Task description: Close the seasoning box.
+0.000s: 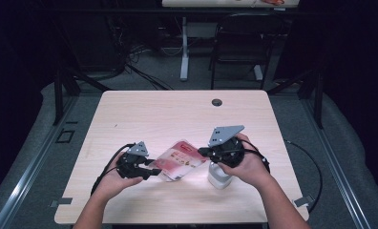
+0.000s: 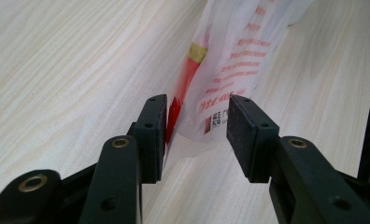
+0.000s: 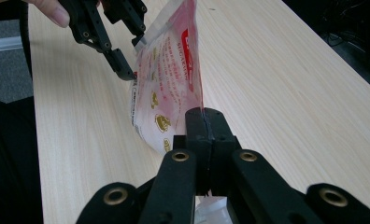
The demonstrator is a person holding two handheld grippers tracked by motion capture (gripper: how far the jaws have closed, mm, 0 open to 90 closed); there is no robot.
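- We have the right gripper (image 3: pixel 205 122) clamped on one edge of the red and white pouch (image 1: pixel 179 160), jaws pressed together on the thin film. That hold looks narrow; we judge a sideways tug could pull the film out.
- Our left gripper (image 2: pixel 195 128) stands apart, its pads either side of the pouch's opposite end and not yet pinching. If it closes off-centre, it may catch only a corner and crumple the film.
- The pouch hangs between the two grippers above the bench (image 1: pixel 144 109), nearer its near edge than its far one. With one hold only, it could swing or drop.
- A white bottle (image 1: pixel 218 176) stands just under the right hand (image 1: pixel 252 168), towards the near right corner; lowering that hand could tip it.
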